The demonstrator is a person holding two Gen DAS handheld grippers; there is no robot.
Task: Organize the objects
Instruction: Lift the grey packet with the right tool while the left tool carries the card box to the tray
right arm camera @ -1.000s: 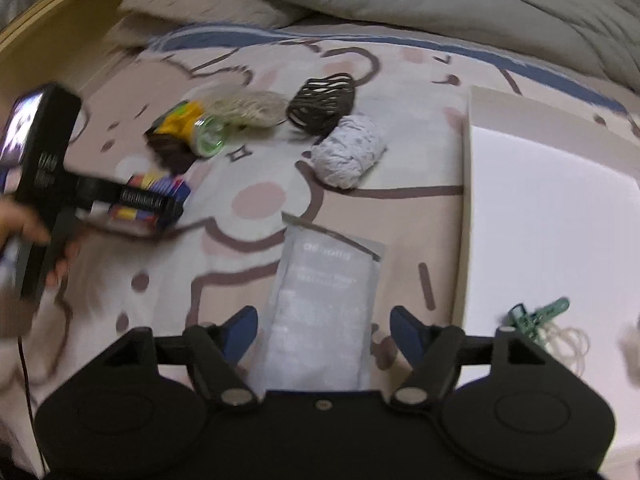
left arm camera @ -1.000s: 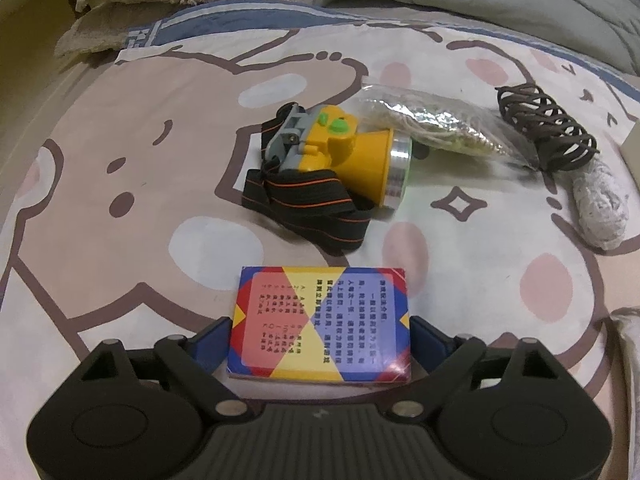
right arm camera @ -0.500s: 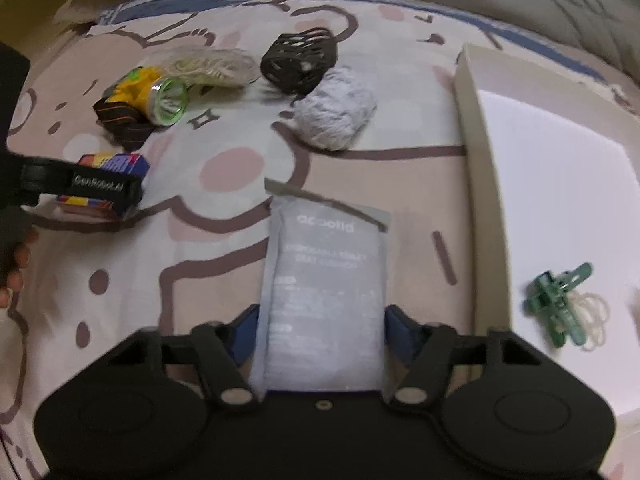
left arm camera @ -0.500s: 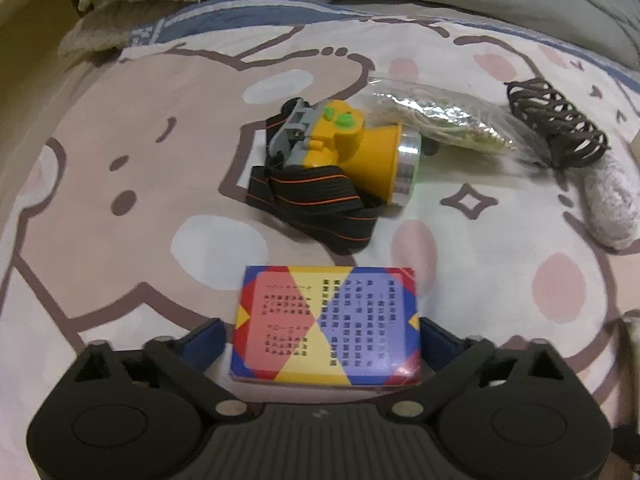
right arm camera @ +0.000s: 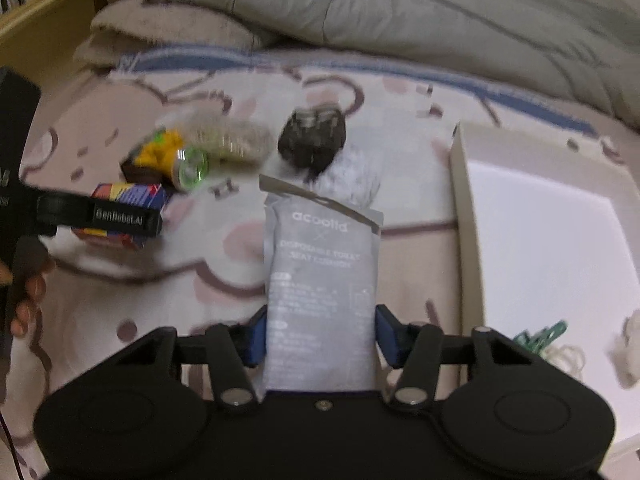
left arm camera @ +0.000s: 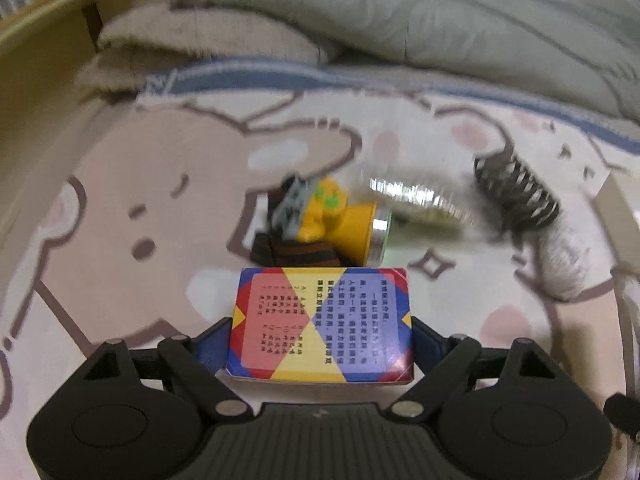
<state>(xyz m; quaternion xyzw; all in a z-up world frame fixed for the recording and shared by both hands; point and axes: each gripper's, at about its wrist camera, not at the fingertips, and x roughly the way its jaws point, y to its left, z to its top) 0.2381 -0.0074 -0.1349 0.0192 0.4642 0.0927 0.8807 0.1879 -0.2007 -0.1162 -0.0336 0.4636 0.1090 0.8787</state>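
My left gripper (left arm camera: 320,344) is shut on a colourful red, yellow and blue card box (left arm camera: 320,320) and holds it off the bedsheet; the box also shows in the right wrist view (right arm camera: 124,208), clamped by the left gripper's fingers (right arm camera: 120,216). My right gripper (right arm camera: 320,336) is shut on a grey sachet (right arm camera: 320,280) and holds it raised. A yellow headlamp (left arm camera: 332,220) with a striped strap, a bag of rubber bands (left arm camera: 420,200), a dark hair claw (left arm camera: 516,192) and a white fluffy ball (left arm camera: 564,264) lie on the sheet beyond.
A white tray (right arm camera: 464,216) lies to the right, with a green clip (right arm camera: 540,336) and thin elastic loops in it. A grey duvet (right arm camera: 400,8) and pillow fill the back. A wooden bed frame (left arm camera: 36,64) runs along the left.
Both grippers closed on their objects and lifted: the left raised the card box, the right raised the sachet. Both views tilted up toward the duvet.
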